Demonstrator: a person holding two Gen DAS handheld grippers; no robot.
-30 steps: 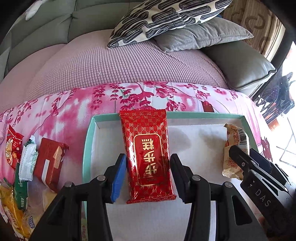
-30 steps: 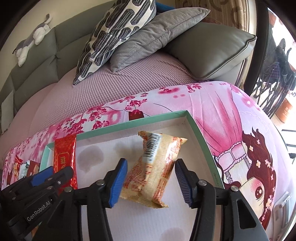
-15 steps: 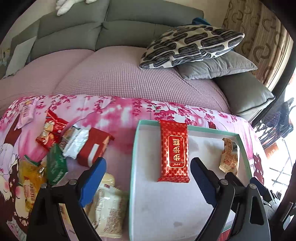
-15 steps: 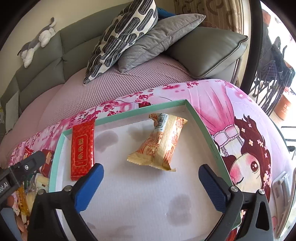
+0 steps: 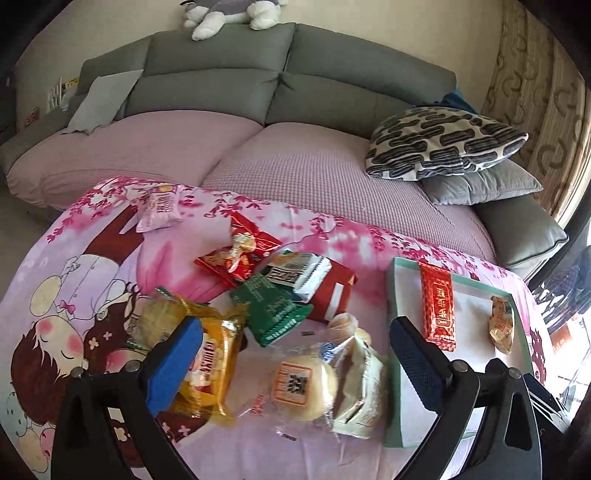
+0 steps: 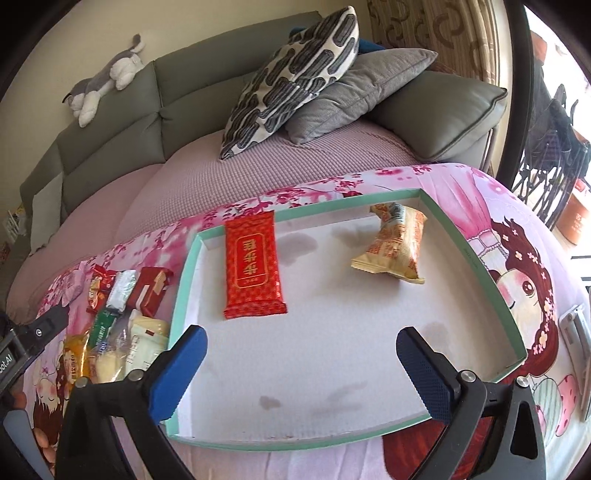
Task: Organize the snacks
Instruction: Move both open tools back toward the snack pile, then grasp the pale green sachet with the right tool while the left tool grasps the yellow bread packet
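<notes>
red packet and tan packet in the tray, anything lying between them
Nothing: between the red packet and tan packet only bare, faintly stained white tray floor shows, clearest in the right wrist view.

I am in a home living room. A grey-green sofa (image 5: 280, 74) with a pink seat cover runs ahead of me, a plush cat (image 5: 229, 11) lies on its back, patterned and grey cushions (image 6: 295, 74) lean at one end, and curtains (image 5: 535, 66) hang behind.
</notes>
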